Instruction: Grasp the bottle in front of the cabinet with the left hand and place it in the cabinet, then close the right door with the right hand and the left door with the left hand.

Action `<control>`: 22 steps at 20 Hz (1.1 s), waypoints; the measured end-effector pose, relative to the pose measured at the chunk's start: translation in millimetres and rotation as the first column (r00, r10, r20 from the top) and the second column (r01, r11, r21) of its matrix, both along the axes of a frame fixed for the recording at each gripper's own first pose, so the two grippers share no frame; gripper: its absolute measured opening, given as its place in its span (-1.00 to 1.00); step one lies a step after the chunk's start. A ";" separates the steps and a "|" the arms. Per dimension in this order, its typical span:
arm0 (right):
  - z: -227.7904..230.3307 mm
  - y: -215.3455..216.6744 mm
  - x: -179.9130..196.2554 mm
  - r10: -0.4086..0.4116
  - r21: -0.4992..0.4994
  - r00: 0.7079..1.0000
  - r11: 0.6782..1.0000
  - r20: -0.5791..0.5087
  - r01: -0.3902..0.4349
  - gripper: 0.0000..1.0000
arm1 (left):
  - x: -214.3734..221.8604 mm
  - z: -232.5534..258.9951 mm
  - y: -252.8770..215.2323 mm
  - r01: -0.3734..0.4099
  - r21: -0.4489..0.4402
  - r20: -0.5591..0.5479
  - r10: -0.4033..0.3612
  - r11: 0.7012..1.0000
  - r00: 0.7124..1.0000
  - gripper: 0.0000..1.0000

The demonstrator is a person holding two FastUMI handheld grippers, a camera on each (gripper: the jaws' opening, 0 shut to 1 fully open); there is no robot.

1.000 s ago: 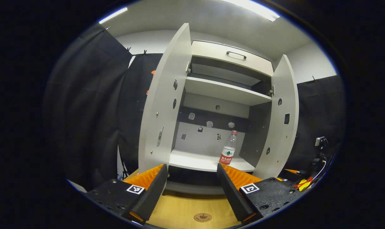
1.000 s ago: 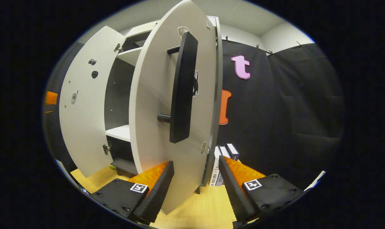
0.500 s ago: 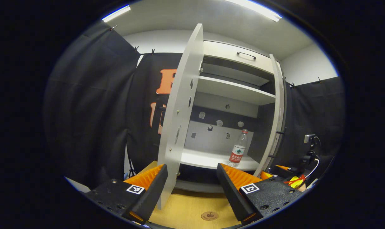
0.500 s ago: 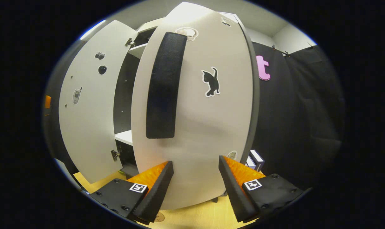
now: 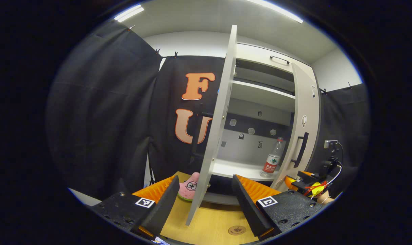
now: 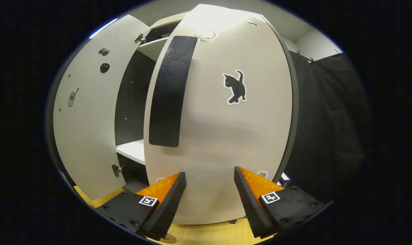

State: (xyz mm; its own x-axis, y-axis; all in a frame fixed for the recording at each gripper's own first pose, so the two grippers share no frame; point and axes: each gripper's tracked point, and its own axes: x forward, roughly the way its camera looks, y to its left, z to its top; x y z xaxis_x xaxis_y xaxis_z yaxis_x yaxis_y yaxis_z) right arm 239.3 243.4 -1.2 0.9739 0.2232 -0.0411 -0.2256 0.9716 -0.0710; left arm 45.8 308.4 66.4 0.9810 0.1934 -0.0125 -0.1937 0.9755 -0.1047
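1. Bottle point(image 5: 271, 163) stood upright on the cabinet's lower shelf point(image 5: 233, 169).
2. Right door point(image 6: 223, 129) nearly shut; left door point(image 5: 212, 136) ajar.
3. Left gripper point(image 5: 204, 197) and right gripper point(image 6: 209, 194): fingers spread apart, gripping nothing.

A light wooden tabletop point(image 5: 212, 226) carries the white cabinet point(image 5: 260, 102), the landmark here. In the left gripper view, a pink star-shaped plush toy point(image 5: 189, 186) lies on the wood just left of the cabinet's foot, beside its open left door. A small round brown disc point(image 5: 237, 230) lies on the wood in front of the cabinet. Inside the cabinet, the white lower shelf point(image 5: 236, 169) bears an upright clear bottle point(image 5: 272, 162) at its right end.
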 end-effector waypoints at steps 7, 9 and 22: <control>-5.5 3.4 -0.7 -0.032 -0.005 0.999 0.999 -0.019 0.032 0.89 | 3.1 -14.3 61.4 -0.092 0.023 -0.022 0.093 0.995 0.995 0.89; -6.2 4.2 -0.5 -0.038 -0.008 0.999 0.999 -0.025 0.038 0.89 | 13.2 -24.3 70.9 -0.094 0.019 -0.039 0.095 0.995 0.995 0.89; 20.5 -44.8 -50.5 -0.124 0.020 0.992 0.992 -0.025 0.125 0.89 | 54.1 -40.5 66.4 -0.035 0.009 -0.063 0.035 0.999 0.997 0.89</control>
